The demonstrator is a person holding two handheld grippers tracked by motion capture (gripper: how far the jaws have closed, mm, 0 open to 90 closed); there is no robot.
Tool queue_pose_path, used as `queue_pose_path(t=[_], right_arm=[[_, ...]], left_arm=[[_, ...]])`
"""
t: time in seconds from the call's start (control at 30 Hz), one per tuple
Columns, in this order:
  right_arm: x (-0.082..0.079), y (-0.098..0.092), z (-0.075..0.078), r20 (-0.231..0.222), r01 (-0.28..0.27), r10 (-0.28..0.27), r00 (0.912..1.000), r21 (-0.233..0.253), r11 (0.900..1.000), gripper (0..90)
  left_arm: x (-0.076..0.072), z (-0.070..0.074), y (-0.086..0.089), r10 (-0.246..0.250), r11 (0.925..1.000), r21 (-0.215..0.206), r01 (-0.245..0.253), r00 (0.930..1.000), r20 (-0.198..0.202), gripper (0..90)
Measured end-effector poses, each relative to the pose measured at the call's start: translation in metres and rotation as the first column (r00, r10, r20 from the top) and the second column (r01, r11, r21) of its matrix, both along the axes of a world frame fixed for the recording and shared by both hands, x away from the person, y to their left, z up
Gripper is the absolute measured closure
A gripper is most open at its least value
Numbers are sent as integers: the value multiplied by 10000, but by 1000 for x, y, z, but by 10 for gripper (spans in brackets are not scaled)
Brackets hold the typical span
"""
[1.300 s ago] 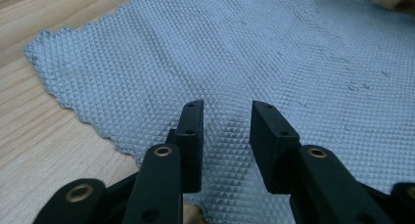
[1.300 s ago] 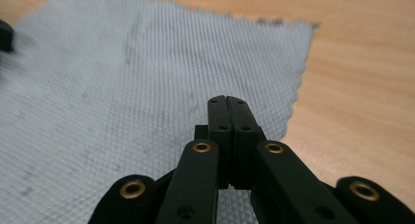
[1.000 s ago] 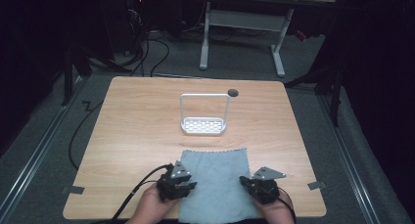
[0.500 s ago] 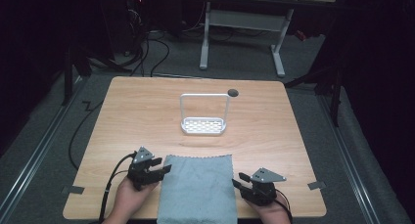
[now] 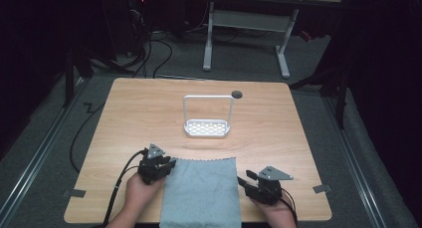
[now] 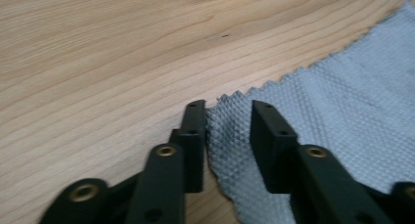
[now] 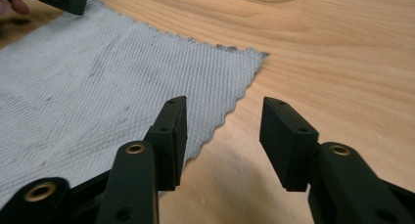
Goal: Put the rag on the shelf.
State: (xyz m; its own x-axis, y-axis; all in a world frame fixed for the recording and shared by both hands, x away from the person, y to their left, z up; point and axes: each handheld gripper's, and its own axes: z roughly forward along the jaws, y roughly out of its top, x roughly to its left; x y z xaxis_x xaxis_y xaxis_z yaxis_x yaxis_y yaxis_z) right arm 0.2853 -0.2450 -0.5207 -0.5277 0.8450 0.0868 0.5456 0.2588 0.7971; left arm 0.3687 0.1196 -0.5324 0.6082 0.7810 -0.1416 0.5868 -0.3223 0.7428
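A light wooden desk (image 5: 149, 113) is standing on grey carpet in a dark room; cables are trailing over the floor past its far left corner, and the white legs of another table (image 5: 206, 44) are rising beyond its far edge; a small dark hole (image 5: 237, 94) is sitting near the middle of the far edge, and just in front of it a white wire rack (image 5: 208, 119) with a perforated base is standing upright, well apart from the cloth.

A grey cloth (image 5: 201, 190) is lying flat at the middle of the near edge, its near end hanging over that edge; its zigzag-cut far edge is running parallel to the desk's far edge.

The left gripper (image 5: 158, 166) is resting in a hand at the cloth's far left corner, cable trailing off the near edge; in the left gripper view its jaws are standing parted, with the corner of the cloth (image 6: 230, 131) lying between them, not pinched.

The right gripper (image 5: 247, 179) is being held just beside the cloth's right edge, pointing leftward toward it; in the right gripper view the jaws are gaping wide, one over the cloth's edge (image 7: 122, 82), the other over bare wood, gripping nothing.
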Motion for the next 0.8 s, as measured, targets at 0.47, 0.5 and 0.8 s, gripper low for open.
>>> queue_pose_path(t=[0.47,0.5,0.8], right_arm=[[70,34,-10,-470,672,-731,9962,-1181,9907,509],[70,34,-10,-470,672,-731,9962,-1181,9907,509],[60,40,-11,-390,72,-117,9992,-1153,9933,878]], left_arm=[[2,-4,5,-186,9977,-657,166,9994,-308,887],[2,-4,5,-178,9976,-669,156,9994,-311,887],[0,-3,5,-204,9982,-577,189,9995,-254,890]])
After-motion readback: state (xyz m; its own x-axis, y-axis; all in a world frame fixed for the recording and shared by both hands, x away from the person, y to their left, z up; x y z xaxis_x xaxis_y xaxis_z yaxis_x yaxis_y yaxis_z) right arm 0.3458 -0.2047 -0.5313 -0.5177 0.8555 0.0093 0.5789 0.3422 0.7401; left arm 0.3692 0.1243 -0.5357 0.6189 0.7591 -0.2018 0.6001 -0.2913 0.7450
